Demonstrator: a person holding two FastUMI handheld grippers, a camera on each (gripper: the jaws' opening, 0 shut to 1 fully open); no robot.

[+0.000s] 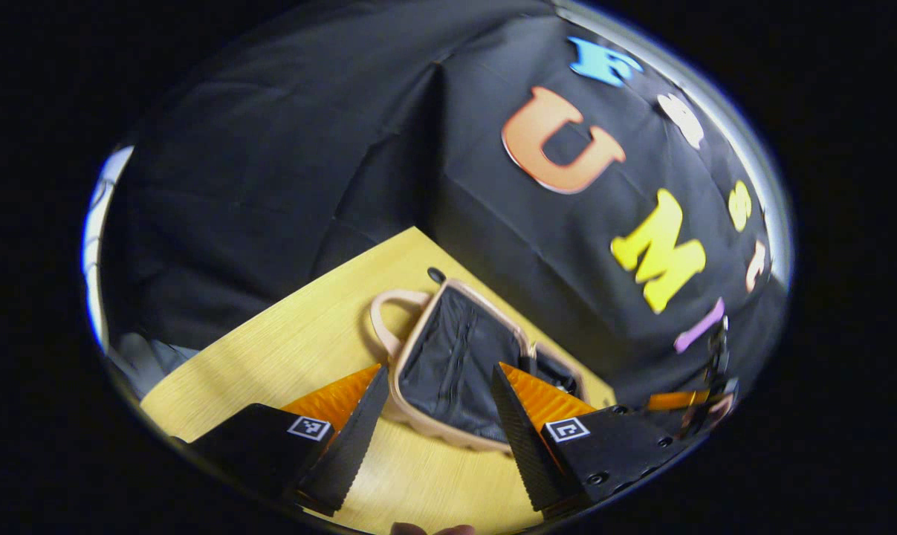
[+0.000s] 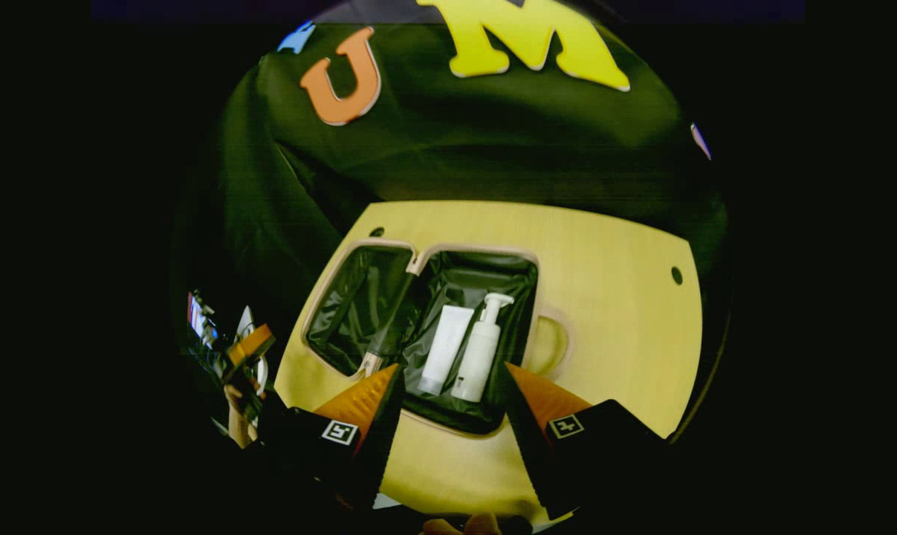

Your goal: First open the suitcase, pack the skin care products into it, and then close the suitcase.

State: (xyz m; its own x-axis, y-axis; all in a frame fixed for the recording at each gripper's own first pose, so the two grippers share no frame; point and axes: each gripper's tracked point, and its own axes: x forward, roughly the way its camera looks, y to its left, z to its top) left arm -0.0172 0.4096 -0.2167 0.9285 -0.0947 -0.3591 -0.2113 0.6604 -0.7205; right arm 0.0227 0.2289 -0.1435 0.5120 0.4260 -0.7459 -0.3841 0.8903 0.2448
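The beige suitcase (image 2: 472,250) lies open flat on the yellow table (image 2: 611,312). Its right half holds a white tube (image 2: 445,349) and a white pump bottle (image 2: 482,348), side by side on the black lining. The left half (image 2: 355,305) holds nothing. My right gripper (image 2: 452,365) hovers open just in front of the two products, touching neither. In the left gripper view the suitcase (image 1: 407,349) shows its zipped black lining and a beige handle (image 1: 386,312). My left gripper (image 1: 439,367) is open above it. The left gripper (image 2: 249,346) also appears at the table's left edge.
Black cloth walls close in behind and beside the table (image 1: 307,327). The tabletop has small dark holes (image 2: 676,275) near its far corners. A hand (image 2: 234,423) holds the left gripper. The right gripper (image 1: 690,401) shows beyond the suitcase.
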